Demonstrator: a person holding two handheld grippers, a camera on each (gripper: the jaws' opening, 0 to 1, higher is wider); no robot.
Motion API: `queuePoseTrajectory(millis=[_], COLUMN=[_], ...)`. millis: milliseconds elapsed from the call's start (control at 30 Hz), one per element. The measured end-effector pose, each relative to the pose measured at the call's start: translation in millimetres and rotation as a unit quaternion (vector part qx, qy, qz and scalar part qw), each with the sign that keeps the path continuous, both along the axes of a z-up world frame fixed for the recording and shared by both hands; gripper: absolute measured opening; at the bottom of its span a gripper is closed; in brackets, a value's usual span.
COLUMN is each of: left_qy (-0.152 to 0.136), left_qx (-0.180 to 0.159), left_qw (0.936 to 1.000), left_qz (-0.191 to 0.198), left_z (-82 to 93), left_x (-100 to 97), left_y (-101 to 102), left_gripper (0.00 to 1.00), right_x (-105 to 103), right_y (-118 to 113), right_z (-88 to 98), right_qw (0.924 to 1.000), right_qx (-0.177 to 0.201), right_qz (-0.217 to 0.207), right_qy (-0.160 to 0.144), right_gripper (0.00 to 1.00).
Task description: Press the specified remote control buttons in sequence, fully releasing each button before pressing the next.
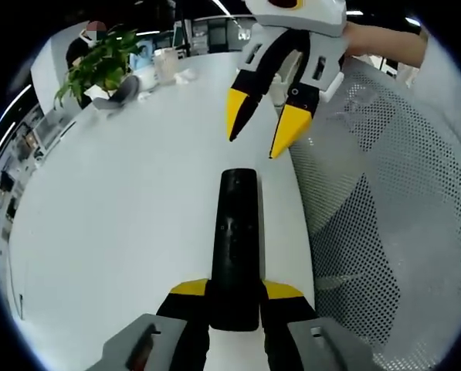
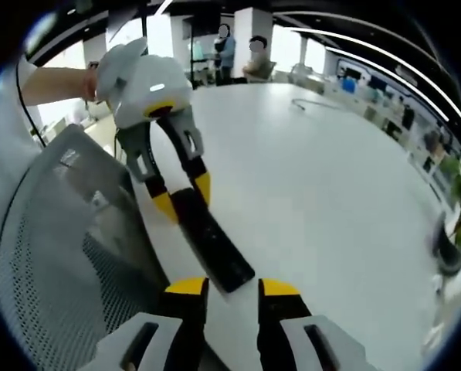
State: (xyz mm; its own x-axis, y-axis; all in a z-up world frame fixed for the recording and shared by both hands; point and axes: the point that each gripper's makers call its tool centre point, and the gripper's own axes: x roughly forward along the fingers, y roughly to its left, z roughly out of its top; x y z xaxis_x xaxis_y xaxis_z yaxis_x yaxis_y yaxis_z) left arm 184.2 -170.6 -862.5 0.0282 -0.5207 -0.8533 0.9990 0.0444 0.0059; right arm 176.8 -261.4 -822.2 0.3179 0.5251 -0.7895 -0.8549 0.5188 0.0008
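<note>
A long black remote control (image 1: 236,232) lies lengthwise over the white table (image 1: 122,216), near its right edge. My left gripper (image 1: 236,290) is shut on the remote's near end, one yellow tip on each side. My right gripper (image 1: 262,127) hangs above and just beyond the far end, tips pointing down, open with nothing between them. In the right gripper view, the remote (image 2: 215,247) runs from the left gripper (image 2: 184,195) toward my right gripper (image 2: 232,287), whose yellow tips stand apart just short of the remote's end.
A grey mesh chair back (image 1: 384,224) stands against the table edge beside the remote (image 2: 60,255). A potted plant (image 1: 99,66), a cup (image 1: 166,63) and small items sit at the far end. A cable (image 2: 315,104) lies on the table. A hand (image 1: 384,42) holds the right gripper.
</note>
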Motion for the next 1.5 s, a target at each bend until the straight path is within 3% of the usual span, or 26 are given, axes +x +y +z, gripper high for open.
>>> queuePoseTrajectory(millis=[1500], left_qy=[0.002], left_qx=[-0.025], left_qw=[0.9997], left_qz=[0.005], left_z=[-0.1], left_x=[-15.1], left_y=[-2.6], left_gripper=[0.24], right_x=[-3.4], right_y=[9.9], right_z=[-17.8], right_qw=[0.9980], right_qx=[-0.021], right_qz=[0.049], right_qy=[0.033], right_gripper=[0.10])
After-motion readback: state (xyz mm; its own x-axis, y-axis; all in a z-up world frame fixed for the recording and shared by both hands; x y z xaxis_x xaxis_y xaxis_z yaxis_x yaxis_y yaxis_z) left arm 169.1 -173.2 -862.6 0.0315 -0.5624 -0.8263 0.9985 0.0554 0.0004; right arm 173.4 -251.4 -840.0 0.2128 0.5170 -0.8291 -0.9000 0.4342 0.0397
